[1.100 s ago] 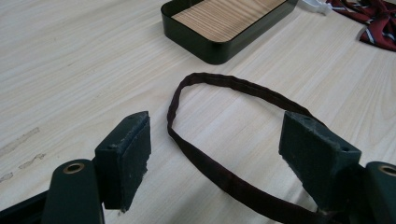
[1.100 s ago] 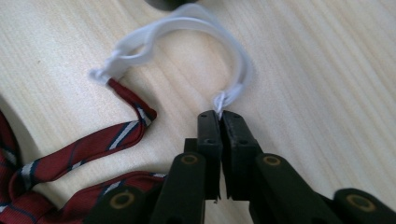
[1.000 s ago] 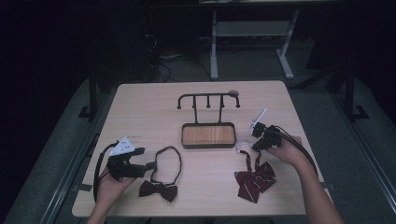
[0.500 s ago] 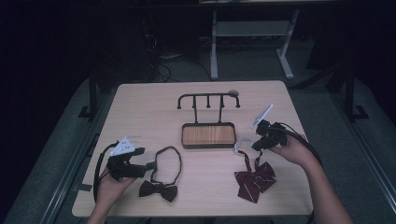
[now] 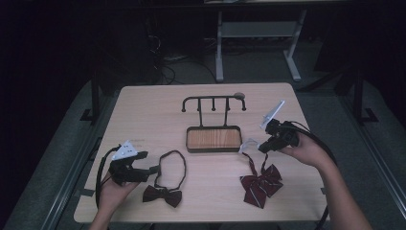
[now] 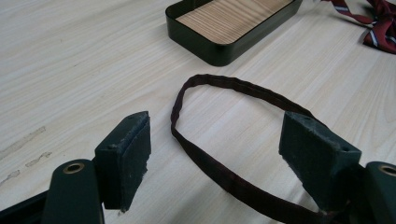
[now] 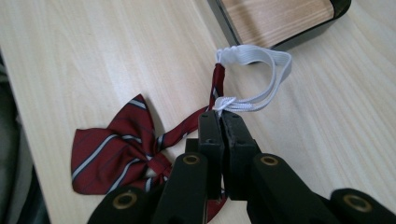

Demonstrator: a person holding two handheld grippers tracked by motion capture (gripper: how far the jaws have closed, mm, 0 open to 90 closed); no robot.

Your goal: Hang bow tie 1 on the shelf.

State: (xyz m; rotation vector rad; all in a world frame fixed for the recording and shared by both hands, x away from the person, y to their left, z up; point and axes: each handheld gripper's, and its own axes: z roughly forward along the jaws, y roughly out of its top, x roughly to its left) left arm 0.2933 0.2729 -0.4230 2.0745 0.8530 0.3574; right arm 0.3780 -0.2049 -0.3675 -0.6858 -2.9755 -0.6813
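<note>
A dark maroon bow tie with a looped neck strap (image 5: 163,194) lies flat near the front-left of the table, loop toward a dark metal wood-floored tray under a hook rack (image 5: 213,139). A red striped bow tie (image 5: 261,185), white elastic loop (image 7: 256,74) raised, lies front-right.

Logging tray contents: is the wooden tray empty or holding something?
Empty. The wooden tray shows bare woodgrain in the high view; both bow ties lie outside on the table.

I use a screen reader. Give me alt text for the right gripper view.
The right tool is shut on the striped bow tie's strap, by its white elastic loop. The red bow tie lies on the table, with a tray beyond.
</note>
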